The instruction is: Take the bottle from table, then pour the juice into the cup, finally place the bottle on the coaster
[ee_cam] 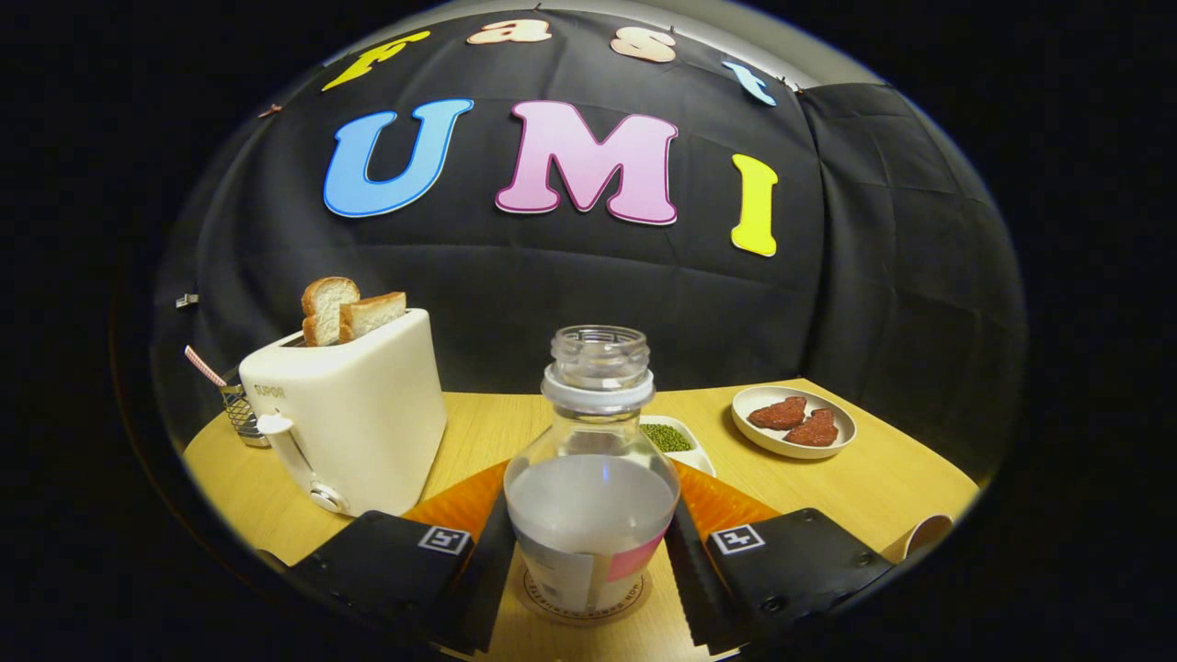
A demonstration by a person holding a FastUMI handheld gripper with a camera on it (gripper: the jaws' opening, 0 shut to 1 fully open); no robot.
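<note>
A clear bottle [591,460] with no cap stands upright on a round coaster [634,599] on the wooden table. It holds pale, cloudy juice to about half its height and carries a label low on its body. My gripper [588,561] has the bottle between its fingers, with a pad against each side of the lower body. A tan cup [924,533] peeks in just right of the right finger, with its inside hidden.
An orange plate [726,504] lies just behind the bottle. A white toaster [354,414] with two bread slices stands to the left, with a wire basket [241,414] behind it. Beyond the bottle sit a small dish of green beans [669,438] and a plate of red-brown pieces [794,421].
</note>
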